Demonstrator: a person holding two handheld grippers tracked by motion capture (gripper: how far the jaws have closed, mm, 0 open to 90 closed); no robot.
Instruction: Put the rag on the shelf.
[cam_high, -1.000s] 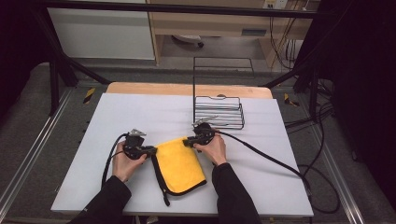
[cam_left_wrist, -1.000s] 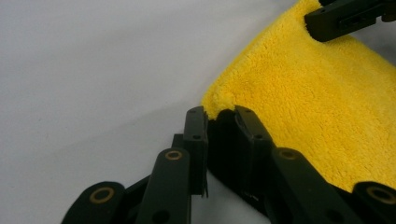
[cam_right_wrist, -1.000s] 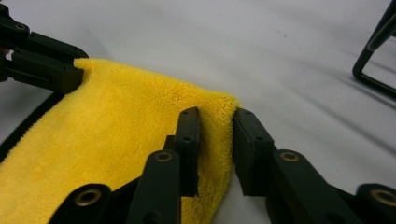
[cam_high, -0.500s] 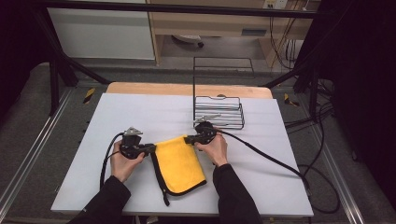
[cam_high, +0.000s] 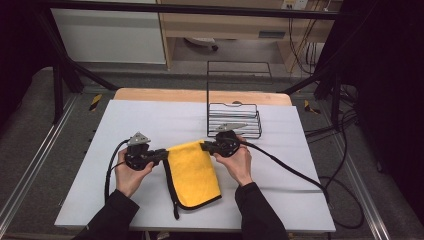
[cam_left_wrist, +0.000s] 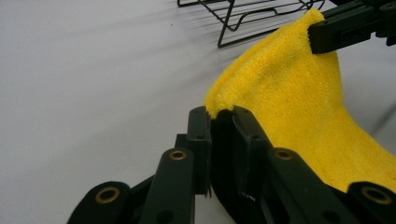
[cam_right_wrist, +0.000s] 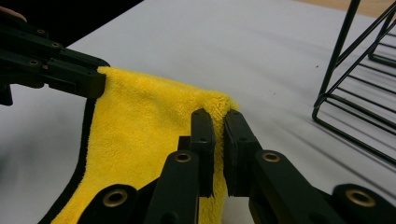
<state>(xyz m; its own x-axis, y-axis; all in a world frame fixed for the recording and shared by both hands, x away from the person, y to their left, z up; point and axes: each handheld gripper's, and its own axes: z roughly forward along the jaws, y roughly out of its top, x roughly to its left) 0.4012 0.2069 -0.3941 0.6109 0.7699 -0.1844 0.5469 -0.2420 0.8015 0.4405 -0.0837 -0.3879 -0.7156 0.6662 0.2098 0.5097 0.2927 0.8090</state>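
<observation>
White tabletop (cam_high: 150, 120) is carrying everything you are working on, and the yellow cloth (cam_high: 192, 172) is lying at its near middle, between your two hands. You are pinching its far left corner with the left gripper (cam_high: 161, 154), jaws clamped on the fabric, and its far right corner with the right gripper (cam_high: 204, 145), jaws likewise closed on the pile. That far edge is stretching between the two grippers while the rest is draping toward you, with a black trim running down the left side and around the near end.

Just beyond the right gripper a black wire rack (cam_high: 235, 117) is standing on the table, its tall back frame rising behind it; it is sitting close to your right hand (cam_high: 239, 162) but apart from the cloth. Cables are trailing from both grippers, the right one sweeping off the table's right edge.

Your left gripper view is showing the cloth (cam_left_wrist: 299, 102) folded double at the pinched corner, and the other gripper biting the far corner near the rack's foot (cam_left_wrist: 233, 23). Your right gripper view is showing the black trim (cam_right_wrist: 81, 158) up close and the rack's wires (cam_right_wrist: 345, 116) off to the side.
</observation>
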